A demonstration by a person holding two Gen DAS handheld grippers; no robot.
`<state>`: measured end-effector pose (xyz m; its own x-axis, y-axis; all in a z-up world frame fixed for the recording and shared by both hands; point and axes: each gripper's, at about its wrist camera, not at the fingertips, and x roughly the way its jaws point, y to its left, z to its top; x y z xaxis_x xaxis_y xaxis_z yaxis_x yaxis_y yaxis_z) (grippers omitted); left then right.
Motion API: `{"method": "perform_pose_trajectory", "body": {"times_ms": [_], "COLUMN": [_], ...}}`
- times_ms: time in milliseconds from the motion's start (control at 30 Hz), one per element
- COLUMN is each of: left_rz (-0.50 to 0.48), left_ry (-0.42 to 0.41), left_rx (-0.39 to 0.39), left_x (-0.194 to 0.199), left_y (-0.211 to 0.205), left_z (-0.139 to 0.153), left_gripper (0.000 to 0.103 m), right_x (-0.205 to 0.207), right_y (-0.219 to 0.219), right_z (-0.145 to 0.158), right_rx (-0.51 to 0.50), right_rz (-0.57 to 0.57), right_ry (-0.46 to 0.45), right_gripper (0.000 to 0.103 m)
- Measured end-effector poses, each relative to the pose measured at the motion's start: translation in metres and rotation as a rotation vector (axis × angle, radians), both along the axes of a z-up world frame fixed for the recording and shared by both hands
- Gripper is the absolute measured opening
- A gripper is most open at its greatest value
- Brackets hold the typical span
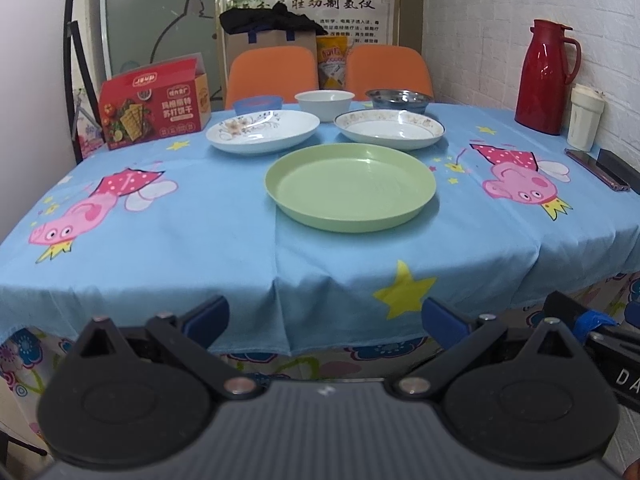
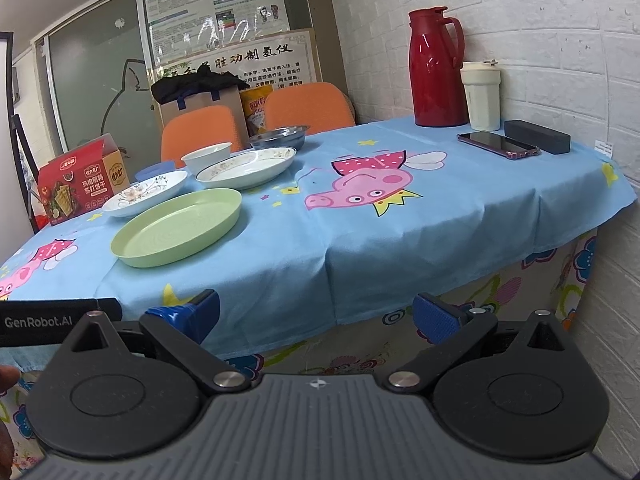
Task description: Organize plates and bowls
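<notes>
White-painted brick forms the wall at the right of both views, and a table covered by a blue tablecloth point(image 1: 160, 248) printed with pink cartoon pigs and yellow stars fills the middle of each frame. In the left wrist view, a green plate point(image 1: 350, 187) sits at the centre, nearest the front table edge. Behind it, two white plates stand side by side: a floral plate point(image 1: 263, 131) at centre left and a gold-rimmed plate point(image 1: 389, 129) at centre right, both apart from the green one. Further back runs a row of bowls: a blue bowl point(image 1: 258, 104) to the left, a white bowl point(image 1: 324, 102) in the middle, and a metal bowl point(image 1: 399, 100) to the right. A red cracker box point(image 1: 154, 104) stands at the left edge of the table, and a red thermos point(image 1: 546, 76) and a cream cup point(image 1: 585, 120) stand at the upper right, against the wall. Two orange chairs point(image 1: 272, 74) show behind the table. In the right wrist view, a phone point(image 2: 498, 144) and a dark case point(image 2: 537, 136) lie at the upper right, near the thermos. The left gripper point(image 1: 326, 318) sits at the bottom of its frame, off the front table edge, jaws spread wide and holding nothing. The right gripper point(image 2: 316, 316) is likewise low before the table edge, its blue pads point(image 2: 436, 322) parted and empty.
</notes>
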<state>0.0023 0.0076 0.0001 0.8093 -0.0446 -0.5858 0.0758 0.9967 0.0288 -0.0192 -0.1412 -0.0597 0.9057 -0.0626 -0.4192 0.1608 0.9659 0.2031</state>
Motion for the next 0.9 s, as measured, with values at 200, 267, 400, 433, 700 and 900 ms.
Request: {"method": "perform_pose_trajectory", "body": {"times_ms": [200, 267, 400, 433, 700, 900], "left_rz": [-0.001, 0.001, -0.003, -0.002, 0.061, 0.051], "left_ry": [0.002, 0.003, 0.014, 0.01, 0.001, 0.083], "left_rx": [0.0, -0.001, -0.005, -0.009, -0.054, -0.125], "left_x": [0.0, 0.0, 0.006, 0.009, 0.055, 0.092], "left_y": [0.0, 0.001, 0.005, 0.009, 0.056, 0.078], "left_z": [-0.001, -0.001, 0.002, 0.005, 0.019, 0.021], "left_gripper": [0.102, 0.102, 0.102, 0.102, 0.102, 0.102], "right_x": [0.0, 0.0, -0.002, -0.004, 0.026, 0.084], "right_y": [0.0, 0.0, 0.0, 0.0, 0.007, 0.018], "right_z": [0.0, 0.0, 0.003, 0.007, 0.034, 0.036], "right_rx": [-0.004, -0.002, -0.008, -0.011, -0.053, 0.007], "right_rz": [0.004, 0.003, 0.003, 0.006, 0.101, 0.248], "right_ry": [0.0, 0.002, -0.01, -0.023, -0.122, -0.059], "right_gripper": [0.091, 0.091, 0.091, 0.091, 0.09, 0.089]}}
